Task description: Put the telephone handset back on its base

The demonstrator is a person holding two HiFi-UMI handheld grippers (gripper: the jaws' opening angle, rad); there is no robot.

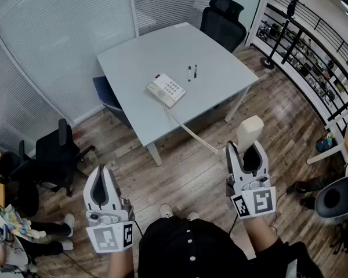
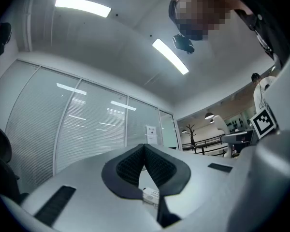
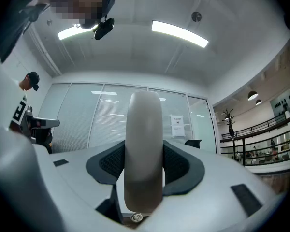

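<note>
The white telephone base (image 1: pixel 166 90) with its keypad lies on the grey table (image 1: pixel 145 54), well ahead of both grippers. A coiled cord (image 1: pixel 191 133) runs from it off the table's front edge to the cream handset (image 1: pixel 249 132). My right gripper (image 1: pixel 246 147) is shut on the handset, which stands upright between the pads (image 3: pixel 181 166) and fills the right gripper view's middle (image 3: pixel 144 149). My left gripper (image 1: pixel 102 175) hangs lower left, shut with nothing in it; its tips meet (image 2: pixel 144 149), and the base (image 2: pixel 151 194) peeks through below them.
Two pens (image 1: pixel 192 72) lie on the table beyond the base. A black office chair (image 1: pixel 222 21) stands behind the table, a blue one (image 1: pixel 107 94) at its left side, another black one (image 1: pixel 55 155) at left. A railing (image 1: pixel 313 45) runs along the right, above wooden floor.
</note>
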